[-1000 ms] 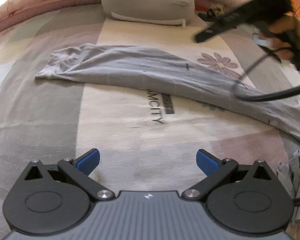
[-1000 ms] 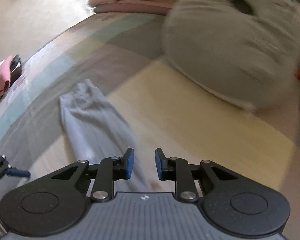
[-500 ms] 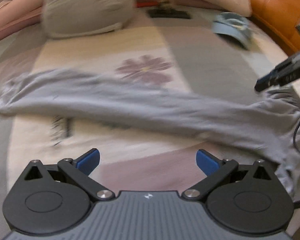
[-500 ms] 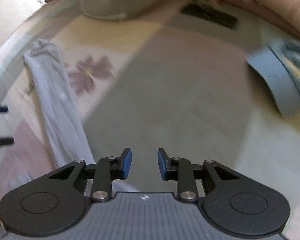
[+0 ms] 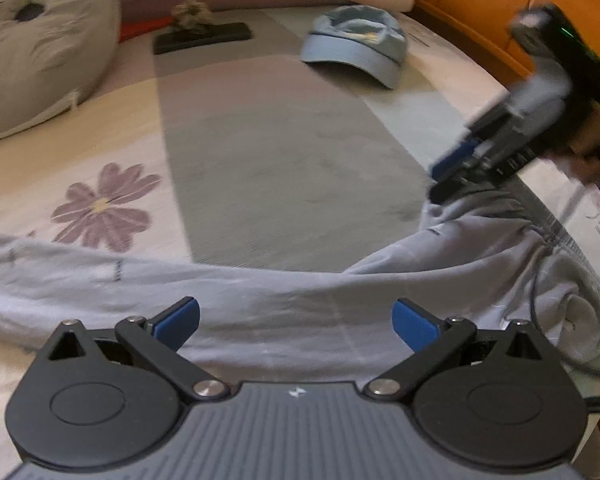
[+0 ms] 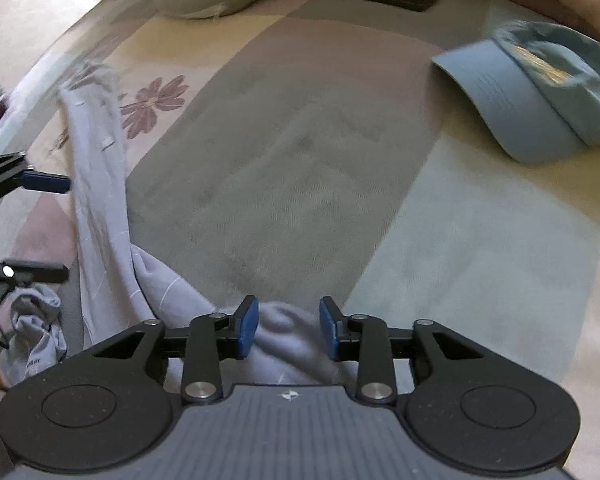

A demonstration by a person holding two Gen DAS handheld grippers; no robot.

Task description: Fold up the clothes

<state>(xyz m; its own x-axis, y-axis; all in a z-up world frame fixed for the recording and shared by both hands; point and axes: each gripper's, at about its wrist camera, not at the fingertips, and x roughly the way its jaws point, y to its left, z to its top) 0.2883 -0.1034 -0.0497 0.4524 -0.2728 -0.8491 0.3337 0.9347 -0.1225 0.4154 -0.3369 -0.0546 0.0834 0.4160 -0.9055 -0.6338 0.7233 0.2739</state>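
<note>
right wrist: both grippers [image 6: 287, 326] [image 5: 296, 322] unclenched over grey pants [image 6: 100, 200], bedspread [image 6: 300, 180] beyond

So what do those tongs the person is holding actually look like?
Both look alike. The left tongs have a ribbed grey body with a small white logo, two round black housings, black linkage arms with silver pivot screws, and blue pads. The right tongs match; seen from the side, a green light glows on them and thin black cables trail nearby.
</note>
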